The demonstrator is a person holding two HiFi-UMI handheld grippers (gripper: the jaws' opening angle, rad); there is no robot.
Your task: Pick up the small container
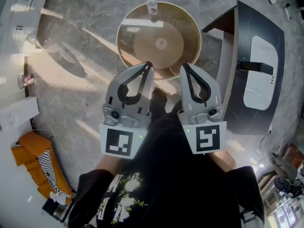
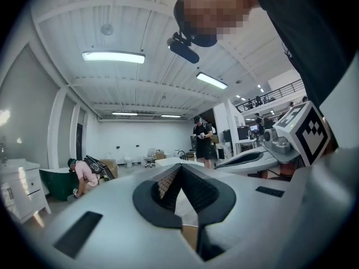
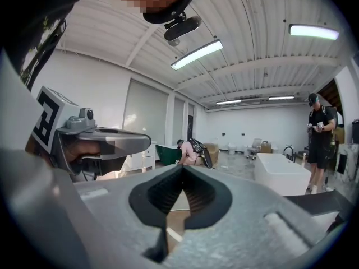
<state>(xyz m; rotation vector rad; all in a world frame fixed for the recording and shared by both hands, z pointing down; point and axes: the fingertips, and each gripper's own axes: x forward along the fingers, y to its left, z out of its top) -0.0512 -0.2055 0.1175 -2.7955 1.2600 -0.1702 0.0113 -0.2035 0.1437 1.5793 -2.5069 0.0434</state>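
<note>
Risk comes mostly from where the small container [image 1: 152,4] stands: upright at the far rim of the round counter [image 1: 130,32], well apart from both tools. A reach across the glass top that pushes it instead of closing around it could, I think, tip it or send it over the edge. Both the left tool [image 1: 150,64] and the right tool [image 1: 184,65] are closed tip to tip with nothing between them, side by side above the near rim. One must be opened before it arrives, otherwise it will only knock the container. The container is very small in the head view, a pale cap on a clear body, contents not readable. Neither gripper view shows it or the counter.
</note>
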